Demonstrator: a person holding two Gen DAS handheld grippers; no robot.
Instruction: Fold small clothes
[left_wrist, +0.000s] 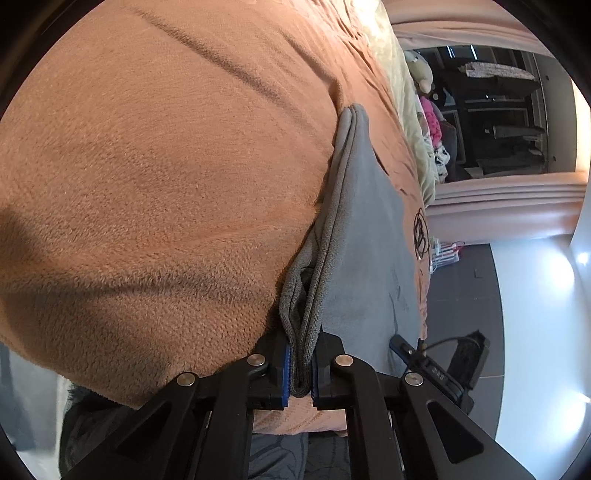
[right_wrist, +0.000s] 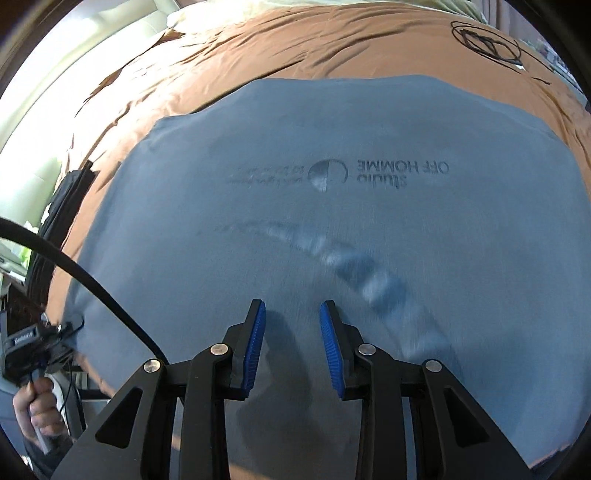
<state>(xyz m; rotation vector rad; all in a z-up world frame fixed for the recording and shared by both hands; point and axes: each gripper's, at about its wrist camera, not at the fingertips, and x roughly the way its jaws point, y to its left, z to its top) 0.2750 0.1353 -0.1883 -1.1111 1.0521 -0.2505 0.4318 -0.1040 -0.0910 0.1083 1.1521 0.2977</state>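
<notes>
A grey-blue shirt (right_wrist: 332, 221) with dark mirrored lettering lies spread on an orange-brown blanket (right_wrist: 258, 55). In the left wrist view the shirt (left_wrist: 365, 229) is seen edge-on, its layered edge running away from me. My left gripper (left_wrist: 300, 369) is shut on that folded edge, several layers pinched between the blue pads. My right gripper (right_wrist: 292, 343) is open and empty, just above the near part of the shirt. The other gripper (right_wrist: 33, 343) shows at the shirt's left edge, held by a hand.
The fuzzy orange blanket (left_wrist: 147, 184) covers the bed. A black cord coil (right_wrist: 487, 40) lies on the blanket beyond the shirt. A dark shelf unit (left_wrist: 495, 110) and grey floor (left_wrist: 465, 295) lie past the bed's edge. A black cable (right_wrist: 92, 288) crosses at left.
</notes>
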